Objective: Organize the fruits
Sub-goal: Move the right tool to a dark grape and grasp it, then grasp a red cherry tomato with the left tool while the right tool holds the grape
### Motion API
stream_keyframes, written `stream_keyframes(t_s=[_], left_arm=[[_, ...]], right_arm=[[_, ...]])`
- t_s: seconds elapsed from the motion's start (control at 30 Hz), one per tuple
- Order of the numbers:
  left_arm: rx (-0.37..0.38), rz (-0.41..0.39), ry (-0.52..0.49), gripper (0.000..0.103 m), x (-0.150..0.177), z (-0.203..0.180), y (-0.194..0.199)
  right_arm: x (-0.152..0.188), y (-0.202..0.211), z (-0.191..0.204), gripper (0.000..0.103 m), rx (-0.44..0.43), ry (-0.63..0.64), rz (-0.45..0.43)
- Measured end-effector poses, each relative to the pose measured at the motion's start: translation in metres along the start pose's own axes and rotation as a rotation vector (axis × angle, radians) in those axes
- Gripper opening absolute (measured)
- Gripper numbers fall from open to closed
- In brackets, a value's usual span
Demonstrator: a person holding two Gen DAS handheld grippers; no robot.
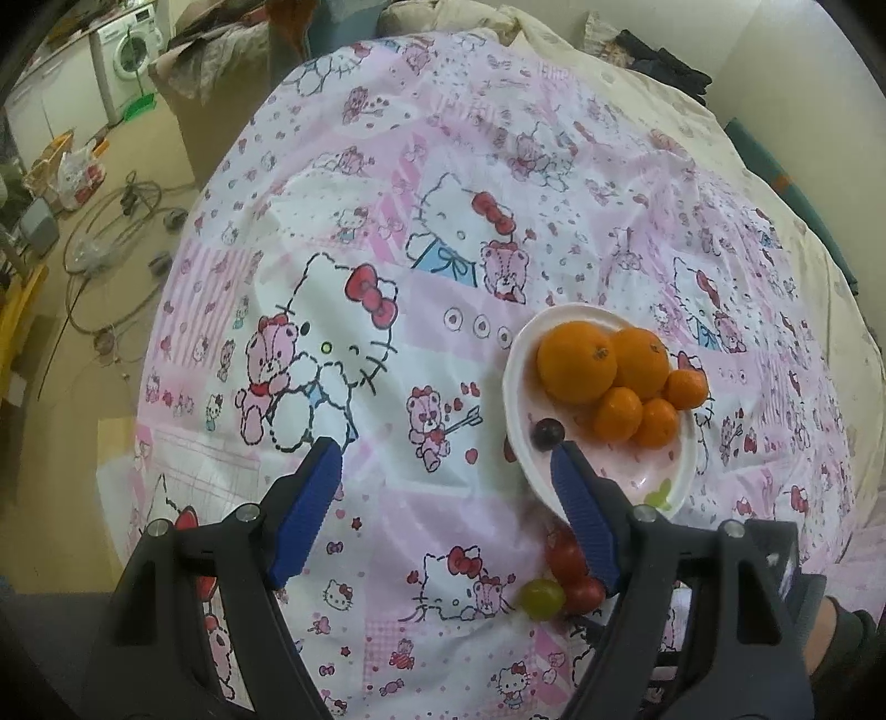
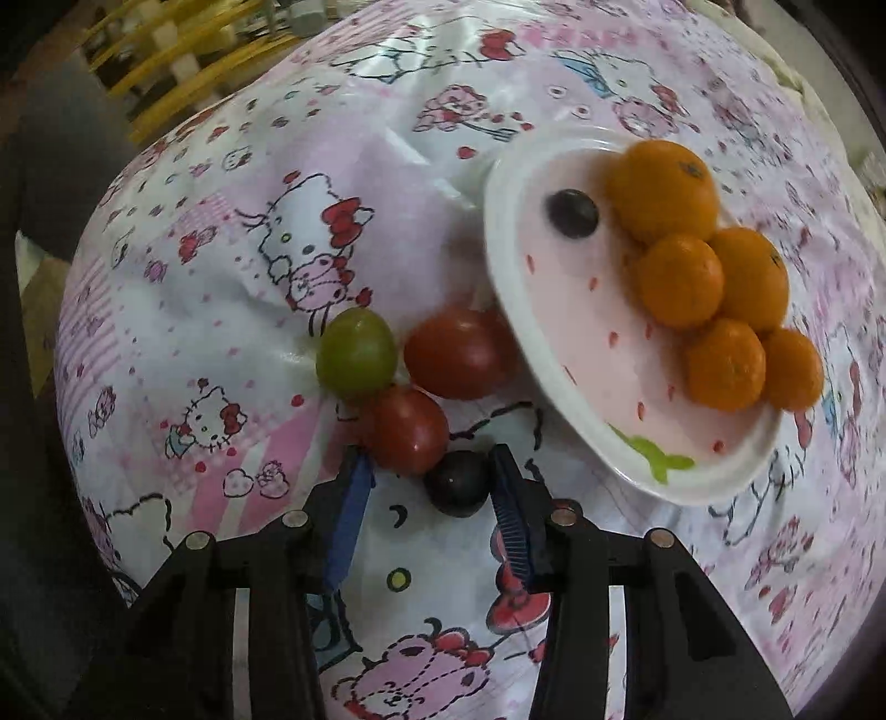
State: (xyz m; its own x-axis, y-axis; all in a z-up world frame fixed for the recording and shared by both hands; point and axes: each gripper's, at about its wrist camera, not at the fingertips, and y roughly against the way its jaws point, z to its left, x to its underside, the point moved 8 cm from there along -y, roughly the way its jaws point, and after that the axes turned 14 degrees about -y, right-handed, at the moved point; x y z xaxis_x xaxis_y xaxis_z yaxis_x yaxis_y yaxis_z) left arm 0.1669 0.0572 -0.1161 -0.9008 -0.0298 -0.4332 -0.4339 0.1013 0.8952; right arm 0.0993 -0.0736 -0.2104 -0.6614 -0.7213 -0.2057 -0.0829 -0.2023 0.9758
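Note:
A white plate on the Hello Kitty cloth holds several oranges and one dark grape. Beside the plate lie a green grape, two red tomatoes and a second dark grape. My left gripper is open and empty, its right finger over the plate's near rim. My right gripper is open around the second dark grape, which sits against its right finger, still on the cloth.
The cloth covers a rounded table. To the left the floor holds cables, bags and a washing machine. A yellow rack stands beyond the table in the right wrist view.

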Motion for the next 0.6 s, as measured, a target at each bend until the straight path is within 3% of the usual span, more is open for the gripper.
stream_keyframes(t_s=[0.1, 0.17, 0.47, 0.6], left_arm=[[0.002, 0.010, -0.007, 0.075, 0.002, -0.002, -0.002], [0.007, 0.015, -0.016, 0.075, 0.002, -0.005, -0.002], [0.018, 0.045, -0.060, 0.075, 0.008, -0.018, -0.007], [0.043, 0.082, -0.114, 0.075, 0.016, -0.034, -0.015]], right_arm=[[0.005, 0.002, -0.004, 0.037, 0.000, 0.022, 0.003], [0.005, 0.002, -0.002, 0.024, 0.000, 0.024, 0.009], [0.017, 0.018, -0.013, 0.024, 0.004, -0.018, 0.003], [0.013, 0.056, -0.044, 0.024, -0.012, -0.220, -0.080]])
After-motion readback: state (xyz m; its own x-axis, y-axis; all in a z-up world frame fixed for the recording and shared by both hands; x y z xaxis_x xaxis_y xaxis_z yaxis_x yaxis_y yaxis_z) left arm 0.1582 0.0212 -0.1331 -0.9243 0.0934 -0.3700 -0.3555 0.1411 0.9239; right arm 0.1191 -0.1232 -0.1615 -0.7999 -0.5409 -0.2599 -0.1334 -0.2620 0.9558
